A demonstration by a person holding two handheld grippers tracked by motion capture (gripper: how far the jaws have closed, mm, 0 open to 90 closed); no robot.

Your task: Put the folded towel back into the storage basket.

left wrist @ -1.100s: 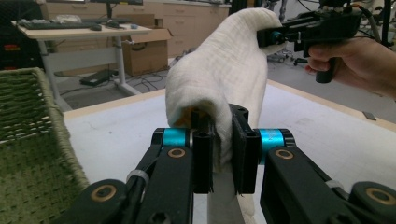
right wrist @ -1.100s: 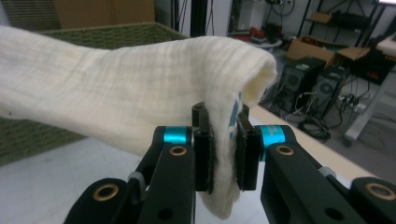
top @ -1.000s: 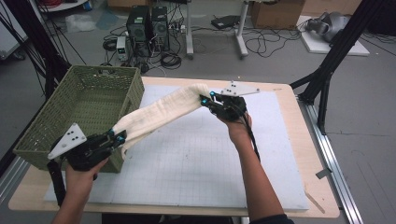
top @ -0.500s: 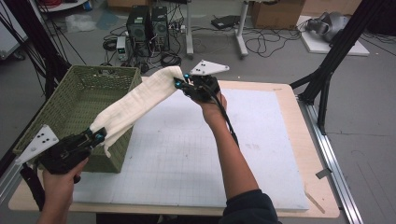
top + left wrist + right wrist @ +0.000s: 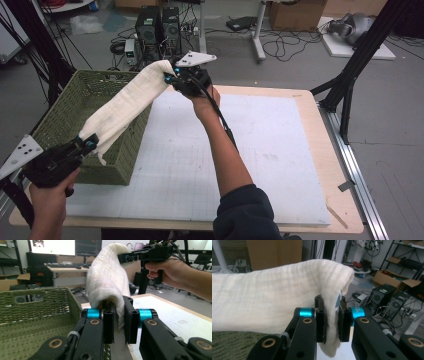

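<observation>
A cream folded towel (image 5: 127, 107) hangs stretched in the air between my two grippers, above the right side of a green woven basket (image 5: 70, 115). My left gripper (image 5: 89, 145) is shut on its near end by the basket's front right corner. My right gripper (image 5: 170, 78) is shut on its far end, raised above the basket's far right corner. In the left gripper view the towel (image 5: 107, 282) rises from my left gripper (image 5: 119, 322) up to the right gripper (image 5: 125, 258). In the right gripper view the towel (image 5: 274, 302) drapes over my right gripper (image 5: 332, 322).
The basket stands on the left part of a white gridded mat (image 5: 240, 150) on a wooden table (image 5: 325, 130). Computer towers (image 5: 157, 27), cables and black frame legs (image 5: 350, 75) stand on the floor beyond the table's far edge.
Both grippers carried the towel to the left and up. It has gone from above the mat's middle to above the basket's right side, and the right gripper has moved farther away.
</observation>
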